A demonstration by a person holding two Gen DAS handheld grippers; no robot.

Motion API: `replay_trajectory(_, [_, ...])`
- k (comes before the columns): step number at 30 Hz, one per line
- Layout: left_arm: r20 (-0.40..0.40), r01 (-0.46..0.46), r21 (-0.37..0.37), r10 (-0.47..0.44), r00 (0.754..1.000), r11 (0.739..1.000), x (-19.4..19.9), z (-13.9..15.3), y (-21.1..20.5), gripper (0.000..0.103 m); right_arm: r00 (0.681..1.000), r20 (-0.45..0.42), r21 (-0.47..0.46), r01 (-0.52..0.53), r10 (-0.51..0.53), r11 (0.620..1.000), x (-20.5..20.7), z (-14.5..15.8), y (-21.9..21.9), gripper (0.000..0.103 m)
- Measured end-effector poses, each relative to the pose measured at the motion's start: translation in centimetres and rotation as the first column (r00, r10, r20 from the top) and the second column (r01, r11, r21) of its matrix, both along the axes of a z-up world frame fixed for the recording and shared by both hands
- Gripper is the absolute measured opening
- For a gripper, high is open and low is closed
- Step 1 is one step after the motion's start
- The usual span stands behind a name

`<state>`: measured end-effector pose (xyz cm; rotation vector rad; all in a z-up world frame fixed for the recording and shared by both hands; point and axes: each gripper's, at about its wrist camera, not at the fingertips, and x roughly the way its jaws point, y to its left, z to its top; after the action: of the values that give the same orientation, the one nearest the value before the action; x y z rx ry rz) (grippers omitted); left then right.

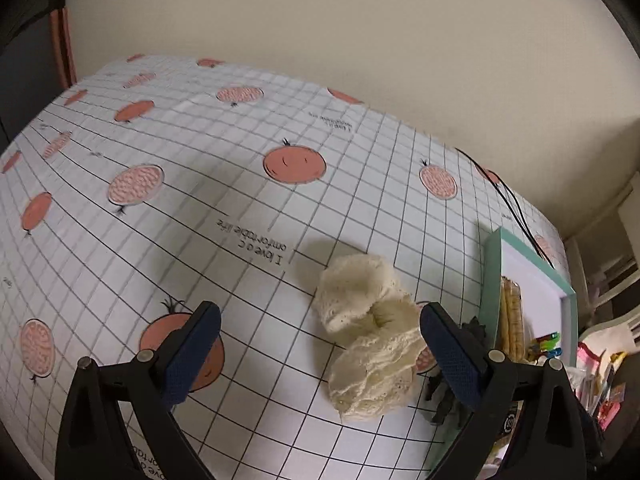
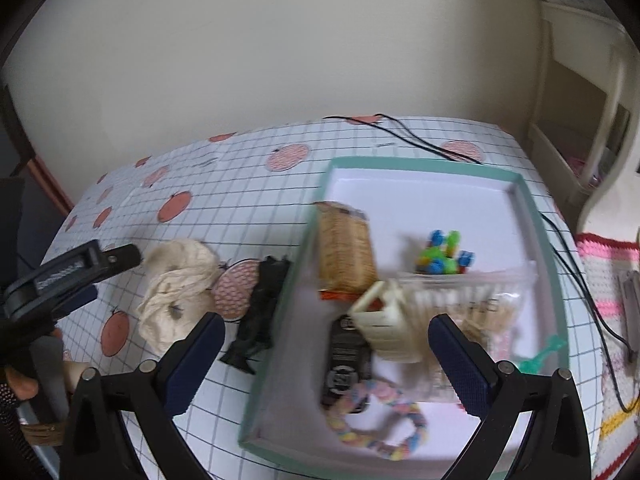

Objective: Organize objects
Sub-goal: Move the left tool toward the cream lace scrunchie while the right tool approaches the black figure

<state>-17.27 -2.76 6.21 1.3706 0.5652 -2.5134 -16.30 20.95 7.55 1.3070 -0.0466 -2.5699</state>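
Note:
A cream lace scrunchie (image 1: pixel 366 334) (image 2: pixel 178 294) lies crumpled on the gridded tablecloth, left of a teal-rimmed tray (image 2: pixel 276 332) (image 1: pixel 491 280). A black hair piece (image 2: pixel 260 312) (image 1: pixel 442 392) lies between scrunchie and tray. My left gripper (image 1: pixel 320 356) stands open just above the cloth, the scrunchie lying between its blue pads toward the right finger. My right gripper (image 2: pixel 326 364) is open above the tray's near half, nothing held. In the tray are a cracker packet (image 2: pixel 346 250), coloured clips (image 2: pixel 442 254), a cream claw clip (image 2: pixel 386 322), a black case (image 2: pixel 346 364) and a pastel rope ring (image 2: pixel 378 420).
The wall runs close behind the table. A black cable (image 2: pixel 416 138) trails along the table's far edge and down the right side. The left gripper's body (image 2: pixel 68 276) and a hand show at the right wrist view's left. A knitted striped mat (image 2: pixel 608 280) and white shelving (image 2: pixel 580 120) stand right.

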Motion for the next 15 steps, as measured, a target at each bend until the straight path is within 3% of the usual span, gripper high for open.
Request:
replay_trajectory(3, [0.012, 0.026, 0.051, -0.026, 1.0, 0.998, -0.3, -0.8, 0.0, 0.1, 1.0, 0.005, 0.009, -0.019, 0.019, 1.0, 0.0, -0.2, -0.8, 0.103])
replay_trajectory(6, [0.033, 0.045, 0.049, -0.046, 0.998, 0.998, -0.7, -1.3, 0.4, 0.1, 0.999, 0.01, 0.017, -0.03, 0.03, 0.999, -0.1, -0.5, -1.3, 0.103])
replay_trajectory(11, [0.08, 0.111, -0.036, -0.108, 0.991, 0.993, -1.5, -2.2, 2.0, 0.1, 0.998, 0.035, 0.037, -0.049, 0.047, 0.998, -0.7, -1.4, -2.1, 0.101])
replay_trajectory(15, [0.088, 0.139, -0.054, -0.134, 0.987, 0.989, -1.9, -2.6, 2.5, 0.1, 0.996, 0.047, 0.062, -0.077, 0.074, 0.995, -0.7, -2.1, -2.9, 0.098])
